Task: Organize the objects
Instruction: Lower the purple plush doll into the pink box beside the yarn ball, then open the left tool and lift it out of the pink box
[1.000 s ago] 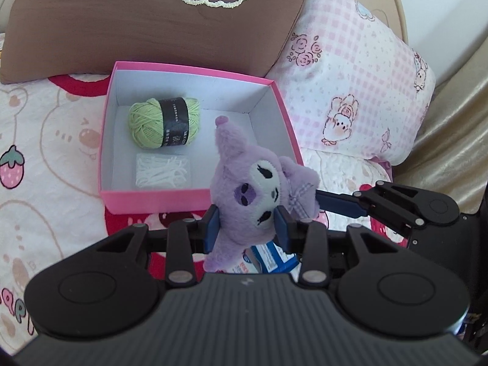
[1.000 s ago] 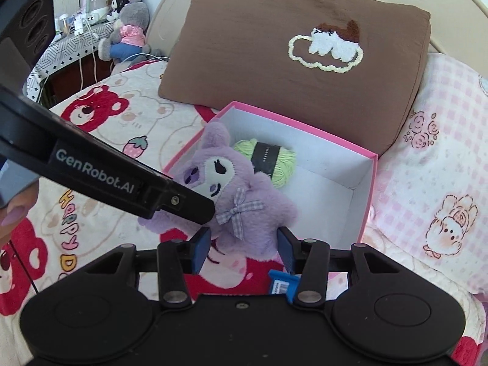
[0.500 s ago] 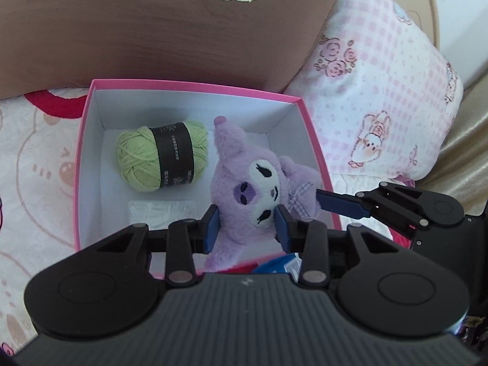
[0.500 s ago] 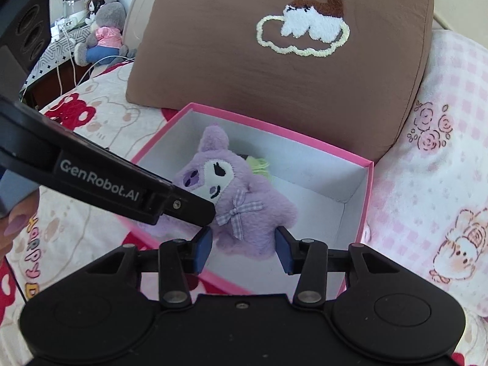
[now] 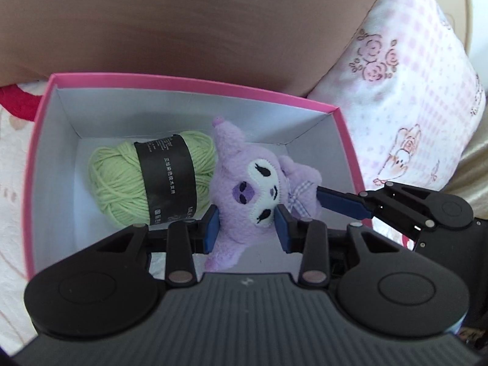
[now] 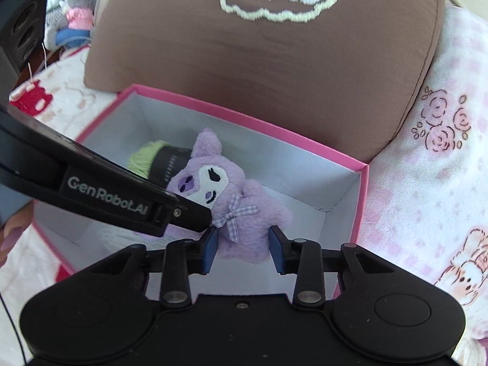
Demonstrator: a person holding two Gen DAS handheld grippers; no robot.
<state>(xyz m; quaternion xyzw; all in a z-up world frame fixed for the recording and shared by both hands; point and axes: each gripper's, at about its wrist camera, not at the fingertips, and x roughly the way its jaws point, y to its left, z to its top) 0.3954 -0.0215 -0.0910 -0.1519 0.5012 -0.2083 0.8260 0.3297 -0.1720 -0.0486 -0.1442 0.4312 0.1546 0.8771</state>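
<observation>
A purple plush toy [image 5: 253,189] is held inside the pink box [image 5: 195,87], next to a green yarn ball [image 5: 122,180]. My left gripper [image 5: 245,228] is shut on the plush's head. My right gripper [image 6: 242,248] is shut on the plush's body [image 6: 244,222]; it also shows in the left wrist view [image 5: 344,202]. The box's rim [image 6: 274,128] and the yarn [image 6: 143,158] show in the right wrist view, partly hidden by the left gripper's arm [image 6: 106,189].
A brown pillow [image 6: 268,55] leans behind the box. A pink patterned pillow [image 5: 411,91] lies to the right. The bed sheet [image 5: 12,140] spreads left. Stuffed toys [image 6: 73,15] sit far left.
Both grippers have carried the plush forward and down from in front of the box into it, beside the yarn.
</observation>
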